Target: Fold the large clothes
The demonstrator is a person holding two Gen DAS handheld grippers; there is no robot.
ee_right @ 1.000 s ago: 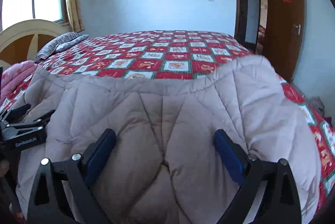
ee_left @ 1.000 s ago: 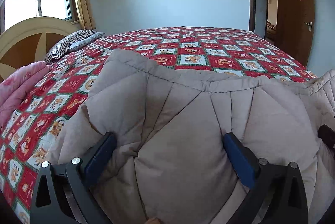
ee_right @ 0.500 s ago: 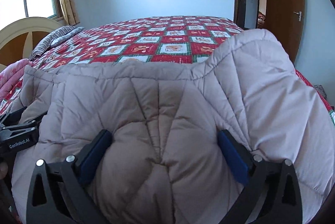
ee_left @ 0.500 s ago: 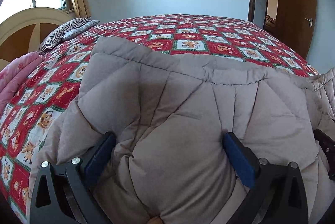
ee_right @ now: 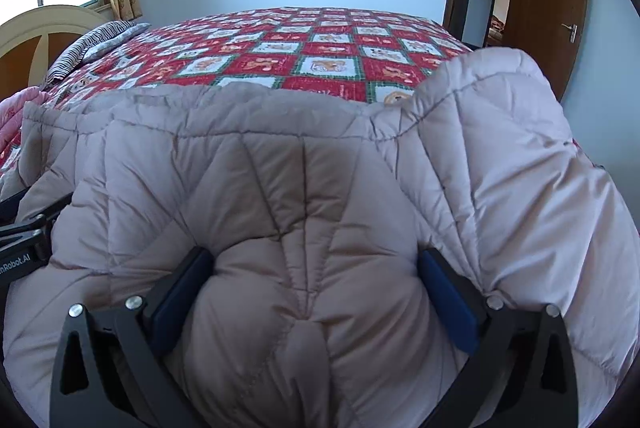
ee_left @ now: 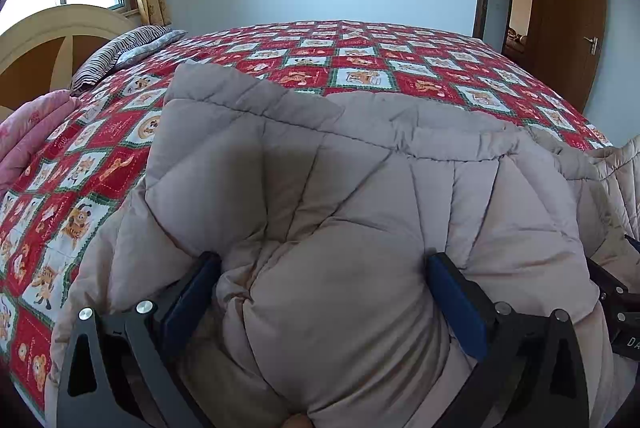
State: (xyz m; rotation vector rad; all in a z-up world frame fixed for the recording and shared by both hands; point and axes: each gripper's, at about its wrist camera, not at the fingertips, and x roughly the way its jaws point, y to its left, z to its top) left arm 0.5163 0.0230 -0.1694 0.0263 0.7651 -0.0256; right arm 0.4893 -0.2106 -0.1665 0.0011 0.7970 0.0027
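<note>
A puffy beige quilted coat (ee_left: 320,188) lies spread on the near side of the bed and fills the lower half of both views. My left gripper (ee_left: 320,268) stands wide open, pushed into the coat, and a thick roll of padding bulges between its blue pads (ee_left: 192,300). On the coat's right part (ee_right: 300,168) my right gripper (ee_right: 316,260) does the same, with its jaws at their widest and padding swelling between them. Each gripper shows at the edge of the other's view: the right gripper (ee_left: 616,292), the left gripper (ee_right: 24,240).
The bed carries a red patchwork cover (ee_left: 360,68) with animal squares. A striped pillow (ee_left: 116,56), a pink blanket (ee_left: 28,132) and a curved headboard (ee_left: 48,40) are at the left. A brown door (ee_left: 568,28) stands open at the far right.
Both grippers have sunk a little toward the bed with the coat under them. The right jaws stand slightly wider. The coat's right shoulder has dropped lower.
</note>
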